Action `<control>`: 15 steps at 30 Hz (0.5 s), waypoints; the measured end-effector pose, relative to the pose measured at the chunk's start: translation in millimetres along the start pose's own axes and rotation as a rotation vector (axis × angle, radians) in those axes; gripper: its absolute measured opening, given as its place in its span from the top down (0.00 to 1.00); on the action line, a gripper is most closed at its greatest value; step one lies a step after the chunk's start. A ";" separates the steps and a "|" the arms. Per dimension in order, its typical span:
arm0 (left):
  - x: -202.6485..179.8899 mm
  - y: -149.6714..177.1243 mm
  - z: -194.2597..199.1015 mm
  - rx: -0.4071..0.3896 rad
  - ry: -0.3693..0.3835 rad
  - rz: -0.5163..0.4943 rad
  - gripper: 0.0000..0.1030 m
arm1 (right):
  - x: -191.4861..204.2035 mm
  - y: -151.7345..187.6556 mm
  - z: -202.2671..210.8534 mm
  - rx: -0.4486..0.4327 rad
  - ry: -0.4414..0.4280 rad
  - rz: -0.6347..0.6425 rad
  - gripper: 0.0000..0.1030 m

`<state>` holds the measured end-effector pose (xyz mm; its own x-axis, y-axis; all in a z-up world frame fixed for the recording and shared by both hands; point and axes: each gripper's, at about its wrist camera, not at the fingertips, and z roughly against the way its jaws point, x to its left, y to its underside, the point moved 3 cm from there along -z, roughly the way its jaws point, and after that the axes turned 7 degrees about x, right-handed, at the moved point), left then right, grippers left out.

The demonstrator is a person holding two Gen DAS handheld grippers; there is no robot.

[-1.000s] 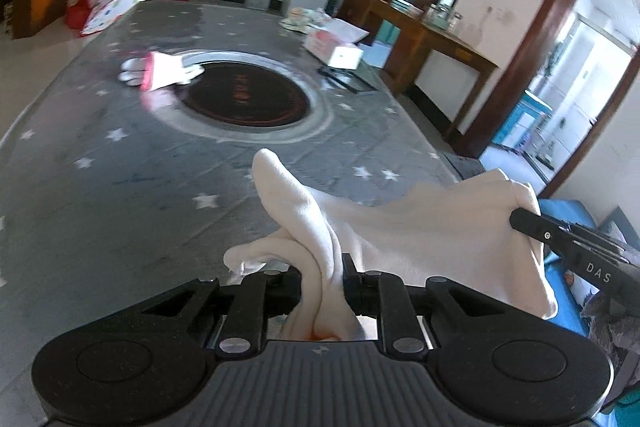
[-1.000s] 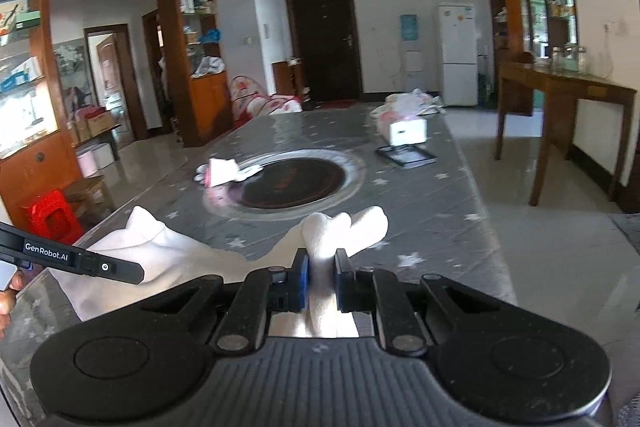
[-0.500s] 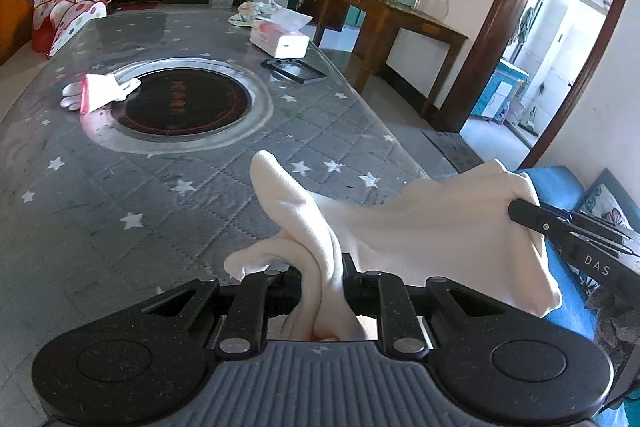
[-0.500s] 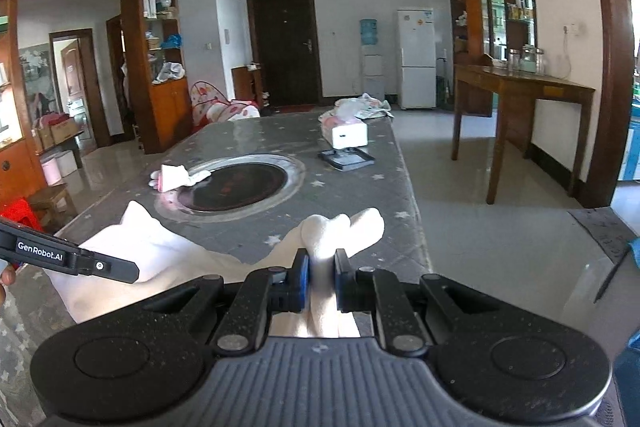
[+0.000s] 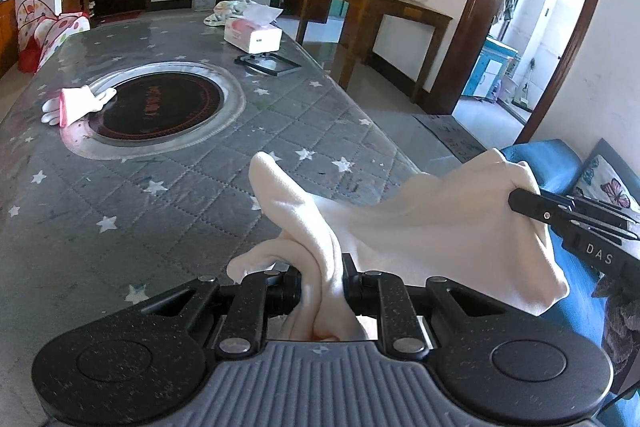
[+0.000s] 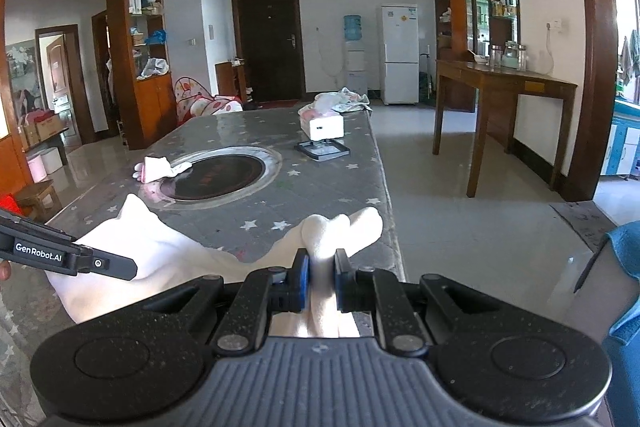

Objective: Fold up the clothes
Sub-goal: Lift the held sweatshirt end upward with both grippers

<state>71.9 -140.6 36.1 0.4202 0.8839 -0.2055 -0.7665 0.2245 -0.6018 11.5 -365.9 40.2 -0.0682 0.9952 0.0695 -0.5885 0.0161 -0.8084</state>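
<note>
A long table [image 5: 168, 187] covered in a grey quilted cloth with white stars fills the left and middle of both views, in a tiled room with dark wood door frames. At the bottom centre of the left wrist view a cream garment [image 5: 420, 227] is bunched between the fingers of the left gripper [image 5: 322, 281], whose jaws are clamped on a thick fold of it; from there the cloth stretches to the middle right of the frame, where the right gripper [image 5: 520, 197] pinches its other end. The right wrist view shows the same thing mirrored: the right gripper's blue pads [image 6: 301, 281] are pressed together on a narrow fold of the garment at bottom centre, and the cloth runs to the lower left, where the left gripper comes in from the edge. The garment seems to hang just above the near end of the table, though its underside is hidden. Farther up the table lie a round dark inset plate [image 5: 156, 107], a small white and pink cloth [image 5: 76, 103] at its left rim, a tissue box [image 5: 252, 35] and a flat black tray [image 5: 267, 63].
</note>
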 end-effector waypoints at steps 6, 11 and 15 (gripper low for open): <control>-8.7 1.2 -2.9 -0.001 -0.005 -0.029 0.82 | -4.2 3.9 2.3 0.004 0.016 -0.005 0.89; -13.9 0.8 -5.8 0.006 -0.001 -0.041 0.82 | -2.8 4.3 2.1 0.007 0.025 -0.005 0.89; -14.8 -1.1 -8.2 0.013 0.001 -0.045 0.82 | -3.0 3.7 3.0 0.006 0.028 -0.002 0.89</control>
<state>70.5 -157.2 33.5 0.4548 0.8724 -0.1792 -0.7529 0.2692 -0.6005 7.1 -369.2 38.7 -0.0444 0.9975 0.0549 -0.5936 0.0178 -0.8046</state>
